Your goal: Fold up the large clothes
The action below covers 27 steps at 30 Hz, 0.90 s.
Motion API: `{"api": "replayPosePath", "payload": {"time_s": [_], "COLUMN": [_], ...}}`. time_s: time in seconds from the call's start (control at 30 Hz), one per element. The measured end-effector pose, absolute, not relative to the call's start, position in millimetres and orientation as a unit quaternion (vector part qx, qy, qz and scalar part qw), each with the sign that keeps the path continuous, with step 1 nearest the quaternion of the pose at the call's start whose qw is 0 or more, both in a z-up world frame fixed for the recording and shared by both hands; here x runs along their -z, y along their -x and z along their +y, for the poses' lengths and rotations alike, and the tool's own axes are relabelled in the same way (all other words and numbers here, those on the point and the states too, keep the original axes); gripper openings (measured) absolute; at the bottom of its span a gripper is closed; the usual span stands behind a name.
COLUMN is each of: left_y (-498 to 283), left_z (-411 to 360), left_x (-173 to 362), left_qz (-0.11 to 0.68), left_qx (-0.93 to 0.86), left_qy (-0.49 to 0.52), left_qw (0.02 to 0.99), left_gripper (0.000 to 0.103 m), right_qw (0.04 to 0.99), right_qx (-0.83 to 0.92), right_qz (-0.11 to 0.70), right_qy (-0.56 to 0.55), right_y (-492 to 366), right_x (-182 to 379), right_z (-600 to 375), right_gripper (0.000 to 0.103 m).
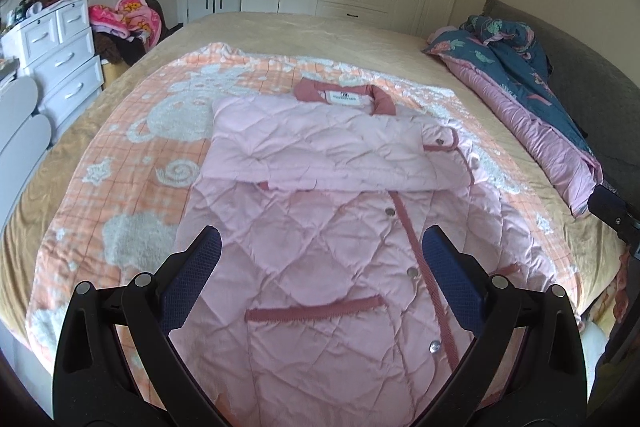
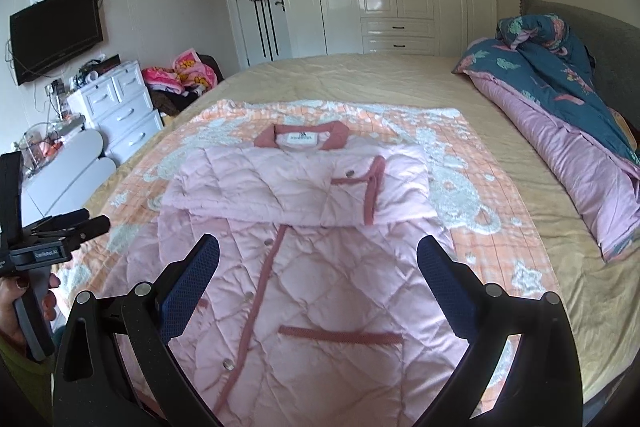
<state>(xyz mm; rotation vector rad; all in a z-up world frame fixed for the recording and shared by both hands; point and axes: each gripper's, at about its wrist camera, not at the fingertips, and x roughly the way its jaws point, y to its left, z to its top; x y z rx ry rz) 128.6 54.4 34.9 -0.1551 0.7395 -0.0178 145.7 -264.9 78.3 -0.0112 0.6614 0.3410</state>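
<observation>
**Jacket, pink quilted: part folded**

Item: jacket (image 1: 320, 239), on blanket (image 1: 132, 163) atop bed (image 1: 320, 31), centre of both frames.

Progress: sleeves look folded across the chest, stacked as a band below the collar (image 1: 344, 95). Body below lies flat, front up. Judged approx. halfway; hem-to-collar fold(s) left for you.

Condition: diamond quilting, darker pink trim along placket, pocket slot (image 1: 312, 311) lower centre, snaps down the front. Label visible inside collar. Mild puckers, no bad bunching. Hem runs below frame edge, can't see it.

Tools: your left gripper (image 1: 320, 267) is spread wide, holding nothing, over the lower body. Right gripper (image 2: 318, 279) likewise spread, empty, same zone. Left unit's handle w/ your hand (image 2: 24, 311) shows at left edge of right view.
</observation>
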Motion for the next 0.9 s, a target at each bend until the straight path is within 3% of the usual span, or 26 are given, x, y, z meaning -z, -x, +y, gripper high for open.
{"api": "replayPosePath", "payload": {"time_s": [0.9], "left_y": [-90.4], "left_z": [74.0], "left_x": [29.7], "left_qz": [0.412], "left_qx": [-0.006], "left_qy": [0.075], "left_qw": [0.908], "left_gripper": [0.095], "right_qw": [0.911], "right_qx": [-0.157], "right_qz": [0.381], "right_qy": [0.01], "right_y": [-122.3], "right_x": [-12.5], "right_z": [-285.8], "right_gripper": [0.099]}}
